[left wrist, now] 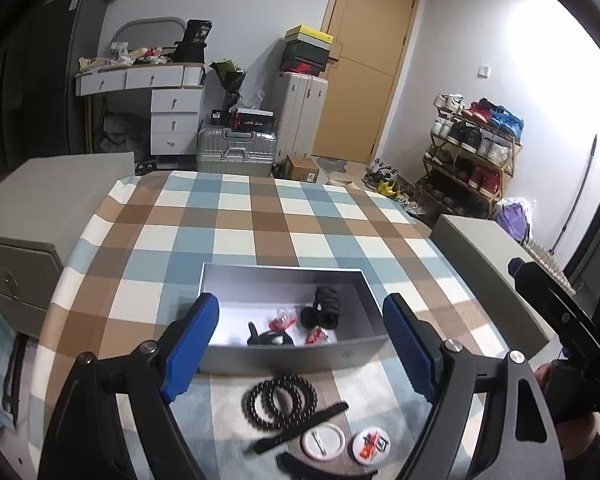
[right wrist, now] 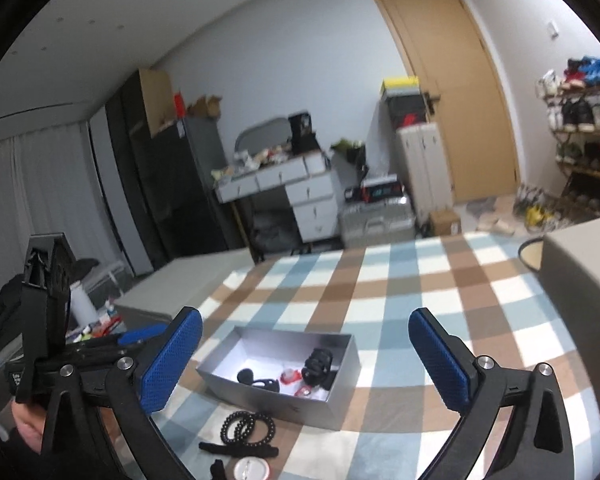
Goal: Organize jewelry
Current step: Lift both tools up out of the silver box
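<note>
While both grippers are hovering above the counter [left wrist: 236, 216], the left gripper [left wrist: 300, 344] and right gripper [right wrist: 306, 356] are standing with fingers wide and nothing between them. The grey box [left wrist: 284, 354] is lying open to receive pieces and is already holding several. The bead bracelets [left wrist: 280, 400], black straps [left wrist: 304, 426] and badges [left wrist: 324, 442] are waiting just before it, evidently staged for sorting.

A lived-in bedroom at home: a white dressing table [left wrist: 156, 92] at upper left, stacked suitcases [left wrist: 236, 152] and shoeboxes [left wrist: 306, 50] centre, a crowded shoe rack [left wrist: 472, 152] at right beside a wooden door [left wrist: 364, 64].
</note>
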`<state>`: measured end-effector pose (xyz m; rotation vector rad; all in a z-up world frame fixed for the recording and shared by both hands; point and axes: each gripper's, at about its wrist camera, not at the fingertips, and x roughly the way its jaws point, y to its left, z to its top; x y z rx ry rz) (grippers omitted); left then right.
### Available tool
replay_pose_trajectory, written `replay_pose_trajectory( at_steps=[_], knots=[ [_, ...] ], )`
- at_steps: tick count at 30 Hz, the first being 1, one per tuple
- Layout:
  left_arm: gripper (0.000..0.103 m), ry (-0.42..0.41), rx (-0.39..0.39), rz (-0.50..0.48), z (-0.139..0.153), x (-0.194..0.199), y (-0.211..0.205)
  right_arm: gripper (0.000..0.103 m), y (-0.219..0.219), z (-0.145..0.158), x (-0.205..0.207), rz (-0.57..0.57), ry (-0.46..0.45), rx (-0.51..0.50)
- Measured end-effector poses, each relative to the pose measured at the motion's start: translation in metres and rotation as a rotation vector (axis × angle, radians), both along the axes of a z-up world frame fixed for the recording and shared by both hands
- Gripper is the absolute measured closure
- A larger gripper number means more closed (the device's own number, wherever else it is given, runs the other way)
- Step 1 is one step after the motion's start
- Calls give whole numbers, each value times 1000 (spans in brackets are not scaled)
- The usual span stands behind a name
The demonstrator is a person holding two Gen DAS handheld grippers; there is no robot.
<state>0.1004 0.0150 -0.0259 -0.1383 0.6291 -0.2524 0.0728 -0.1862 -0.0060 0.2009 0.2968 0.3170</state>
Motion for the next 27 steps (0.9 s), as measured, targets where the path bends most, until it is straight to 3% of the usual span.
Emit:
replay_pose_trajectory(
  at_steps=[5,9,12,19,27],
  knots=[
    [21,-25,32,9,-3,-20,-4,0,4,-5,-15,18,22,-20],
    [7,-18,26,33,-10,-33,-3,0,7,-15,-36,33,11,-34],
    [4,-9,25,62,-20,-42,2,0,10,-24,-49,3,4,-87],
    [4,67,138,44,-57,-63,0,0,11,-62,-49,51,167,-134],
    [4,185,114,43,-83,-79,15,0,32,-103,-40,101,357,-229]
  ],
)
